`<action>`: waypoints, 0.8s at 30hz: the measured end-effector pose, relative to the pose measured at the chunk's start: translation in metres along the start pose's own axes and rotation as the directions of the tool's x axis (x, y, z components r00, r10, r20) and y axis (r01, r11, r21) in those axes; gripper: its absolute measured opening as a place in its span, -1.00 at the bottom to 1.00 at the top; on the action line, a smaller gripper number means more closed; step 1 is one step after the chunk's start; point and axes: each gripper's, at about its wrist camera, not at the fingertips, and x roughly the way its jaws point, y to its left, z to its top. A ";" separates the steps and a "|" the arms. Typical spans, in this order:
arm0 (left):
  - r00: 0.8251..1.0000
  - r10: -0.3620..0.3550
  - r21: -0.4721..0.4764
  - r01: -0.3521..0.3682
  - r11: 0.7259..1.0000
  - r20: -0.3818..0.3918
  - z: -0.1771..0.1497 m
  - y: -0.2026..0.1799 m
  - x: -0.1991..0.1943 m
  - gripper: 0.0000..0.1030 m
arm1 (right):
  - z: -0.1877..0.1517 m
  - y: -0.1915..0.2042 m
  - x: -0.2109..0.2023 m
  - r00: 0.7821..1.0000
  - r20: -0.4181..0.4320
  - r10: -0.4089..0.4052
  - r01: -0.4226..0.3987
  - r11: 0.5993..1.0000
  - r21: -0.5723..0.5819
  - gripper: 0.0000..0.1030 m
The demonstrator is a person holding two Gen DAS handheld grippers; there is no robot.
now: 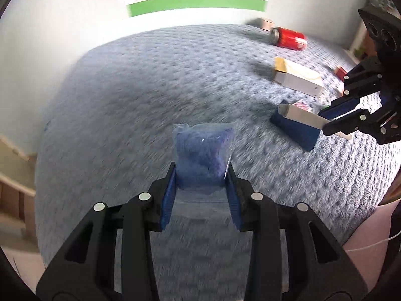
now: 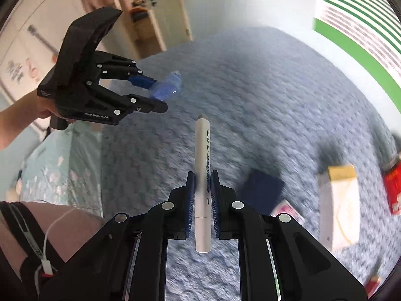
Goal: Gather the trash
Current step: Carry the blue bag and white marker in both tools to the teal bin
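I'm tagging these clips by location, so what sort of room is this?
Probably a bedroom at home: a blue textured blanket covers what looks like a bed, a floral sheet lies beside it, and wooden shelving stands against the wall.

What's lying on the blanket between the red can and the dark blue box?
A white and yellow carton lies between the red can and the dark blue box, seen in the left wrist view.

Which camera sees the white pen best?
The right wrist view: the white pen stands centred and close between the right gripper's fingers, its printing visible. The left wrist view shows it small at the right edge, partly hidden by those fingers.
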 end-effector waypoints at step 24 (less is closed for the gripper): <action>0.953 0.248 -0.578 -0.302 0.759 -0.172 -0.233 0.040 -0.103 -0.33 | 0.090 0.209 0.104 0.888 -0.262 0.378 -0.460 0.749 -0.476 -0.74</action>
